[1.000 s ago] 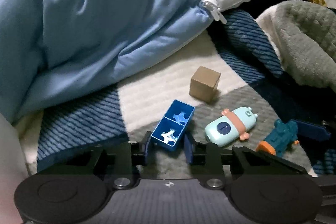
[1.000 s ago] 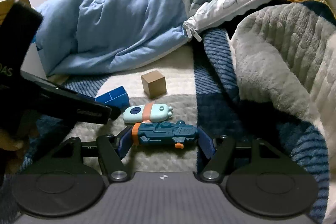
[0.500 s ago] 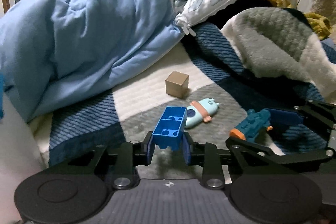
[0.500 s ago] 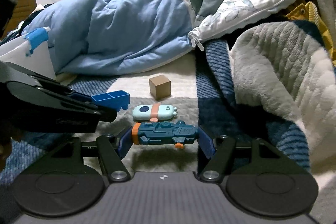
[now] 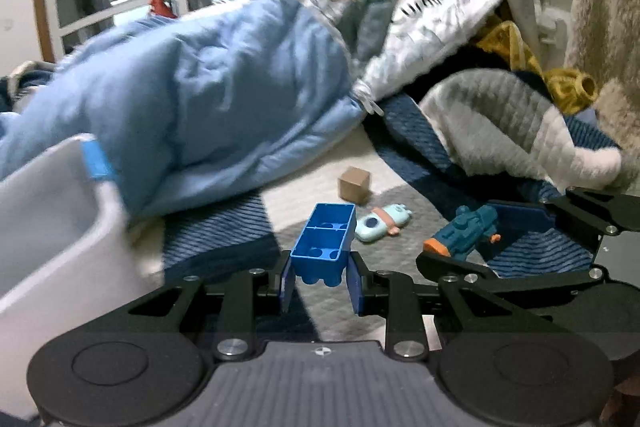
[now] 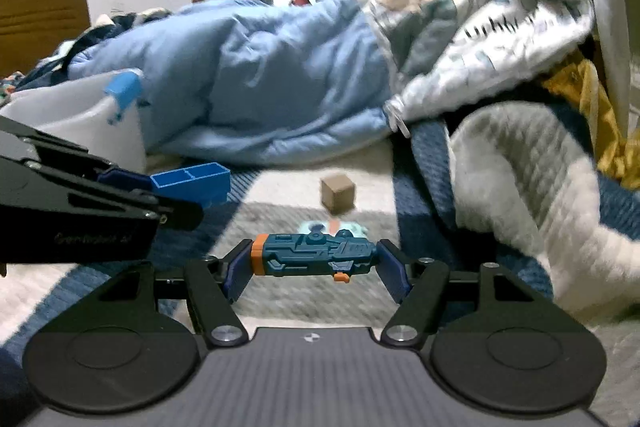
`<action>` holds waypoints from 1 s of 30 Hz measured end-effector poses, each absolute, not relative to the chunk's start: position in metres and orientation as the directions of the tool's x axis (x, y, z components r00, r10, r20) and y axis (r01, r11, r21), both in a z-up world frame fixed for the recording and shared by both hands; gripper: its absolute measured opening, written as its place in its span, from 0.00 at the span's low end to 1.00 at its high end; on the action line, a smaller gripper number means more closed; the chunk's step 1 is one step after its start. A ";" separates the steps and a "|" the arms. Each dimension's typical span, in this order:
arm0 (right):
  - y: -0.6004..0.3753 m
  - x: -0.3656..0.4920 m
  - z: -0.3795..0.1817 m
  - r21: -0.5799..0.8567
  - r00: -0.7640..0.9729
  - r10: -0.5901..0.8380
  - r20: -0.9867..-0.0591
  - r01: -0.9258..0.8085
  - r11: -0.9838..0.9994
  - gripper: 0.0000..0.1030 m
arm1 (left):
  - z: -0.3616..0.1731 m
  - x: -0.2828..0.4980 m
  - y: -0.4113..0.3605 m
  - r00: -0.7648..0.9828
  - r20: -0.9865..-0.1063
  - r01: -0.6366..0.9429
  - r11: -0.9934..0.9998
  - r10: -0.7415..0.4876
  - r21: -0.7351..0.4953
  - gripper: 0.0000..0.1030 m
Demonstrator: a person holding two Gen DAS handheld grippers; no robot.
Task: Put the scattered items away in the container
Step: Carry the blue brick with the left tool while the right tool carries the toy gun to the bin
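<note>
1. Left gripper [image 5: 322, 281] clamped on blue brick [image 5: 325, 245], brick off the bedspread [image 5: 224, 227], hollow side up.
2. Right gripper [image 6: 316, 269] clamped endwise on teal toy blaster [image 6: 314, 254], also airborne.
3. White container [image 5: 52, 211] at left, beside the blue duvet [image 5: 208, 107].
4. Wooden cube [image 5: 354, 184] and mint toy [image 5: 382, 223] lie on the bedspread.

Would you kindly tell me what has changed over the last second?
Both claws have lifted their toys off the bed: the left claw carries the blue brick, the right claw the toy blaster. The white bin has come into view. The wooden cube and mint toy stayed put.
</note>
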State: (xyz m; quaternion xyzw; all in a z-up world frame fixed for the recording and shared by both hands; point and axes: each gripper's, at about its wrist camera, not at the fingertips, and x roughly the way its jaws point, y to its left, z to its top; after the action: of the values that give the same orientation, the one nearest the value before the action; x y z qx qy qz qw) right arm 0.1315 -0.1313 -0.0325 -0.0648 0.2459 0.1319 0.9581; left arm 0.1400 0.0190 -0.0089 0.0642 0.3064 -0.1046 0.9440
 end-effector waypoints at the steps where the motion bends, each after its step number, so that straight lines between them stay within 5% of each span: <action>1: -0.127 0.130 -0.029 -0.063 0.846 0.227 -0.482 -0.292 0.954 0.67 | -0.005 0.136 0.024 0.797 -0.585 0.228 0.972 -0.153 0.057 0.30; 16: -0.026 0.120 0.020 -0.115 0.846 0.362 -0.391 -0.435 0.893 0.67 | 0.049 0.099 0.156 0.876 -0.480 -0.010 0.997 0.045 0.076 0.30; 30: 0.079 0.166 0.025 -0.088 0.768 0.489 -0.414 -0.569 0.818 0.67 | 0.029 0.120 0.251 0.819 -0.538 -0.188 0.979 0.198 0.075 0.30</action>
State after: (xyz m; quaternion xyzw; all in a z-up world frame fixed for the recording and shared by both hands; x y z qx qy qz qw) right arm 0.1660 0.0790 0.0245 -0.1048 0.1896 0.2832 0.9343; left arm 0.1199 0.2505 0.0292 0.0091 0.2832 0.1012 0.9536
